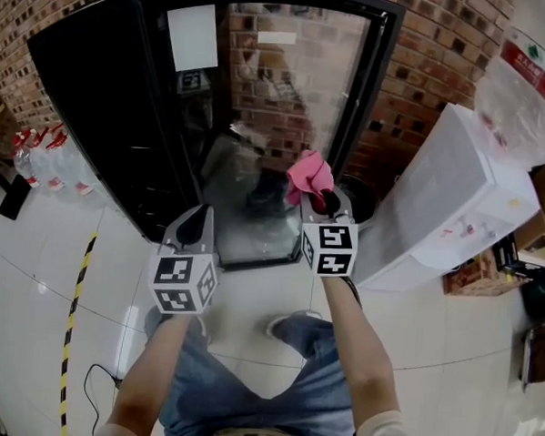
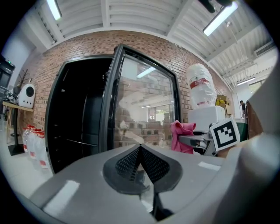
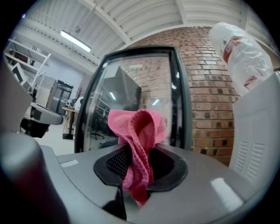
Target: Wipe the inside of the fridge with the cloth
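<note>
I'm standing in front of the fridge (image 1: 97, 94), its dark inside on the left and its glass door (image 1: 283, 95) swung open on the right. My right gripper (image 3: 138, 164) has its jaws clamped on the pink cloth (image 3: 139, 129), which bunches up above them and hangs a little way below (it is in the air in front of the glass door, not inside the fridge). My left gripper (image 2: 140, 153) is just to the left of the right one, at much the same height, with its jaws pressed together and nothing between them. A white water dispenser (image 1: 447, 194) with a bottle (image 1: 526, 80) on top stands to the right of the fridge against the brick wall (image 1: 436, 48). Some water bottles (image 1: 48, 160) sit on the tiled floor (image 1: 250, 302) at far left.
</note>
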`<state>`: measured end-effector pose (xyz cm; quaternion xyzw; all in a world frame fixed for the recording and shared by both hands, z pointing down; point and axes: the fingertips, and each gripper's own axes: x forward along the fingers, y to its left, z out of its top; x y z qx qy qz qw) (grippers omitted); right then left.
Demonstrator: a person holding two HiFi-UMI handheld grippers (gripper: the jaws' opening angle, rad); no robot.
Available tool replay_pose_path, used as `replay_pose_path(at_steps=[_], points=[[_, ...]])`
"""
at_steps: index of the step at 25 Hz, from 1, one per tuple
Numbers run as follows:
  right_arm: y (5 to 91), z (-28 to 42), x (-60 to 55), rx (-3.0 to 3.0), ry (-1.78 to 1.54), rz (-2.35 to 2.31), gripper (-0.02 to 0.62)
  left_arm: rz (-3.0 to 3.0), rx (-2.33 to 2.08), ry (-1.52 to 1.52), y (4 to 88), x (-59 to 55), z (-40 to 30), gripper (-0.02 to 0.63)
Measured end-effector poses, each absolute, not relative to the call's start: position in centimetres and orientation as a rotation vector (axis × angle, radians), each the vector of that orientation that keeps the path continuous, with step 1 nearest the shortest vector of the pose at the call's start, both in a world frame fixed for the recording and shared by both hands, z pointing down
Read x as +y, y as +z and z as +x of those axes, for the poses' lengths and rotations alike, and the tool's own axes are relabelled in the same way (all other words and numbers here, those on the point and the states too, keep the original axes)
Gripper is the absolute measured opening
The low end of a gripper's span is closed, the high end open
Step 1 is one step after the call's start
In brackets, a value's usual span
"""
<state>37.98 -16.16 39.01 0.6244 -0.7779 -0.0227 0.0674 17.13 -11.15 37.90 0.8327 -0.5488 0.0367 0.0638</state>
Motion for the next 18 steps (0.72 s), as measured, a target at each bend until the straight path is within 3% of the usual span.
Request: replay_pose_path(at_steps=[8,18], points=[[41.6,22.9,-13.7,-2.605,-0.078,1.625,0.107,2.470,-1.723,0.114,40.2,-10.6,14.7,-0.005],[47.7,14.0,-15.1,-2.647,-0.010,1.498,0.107,2.410,-1.785,0.109,44.4,-10.9,10.9,-0.005]])
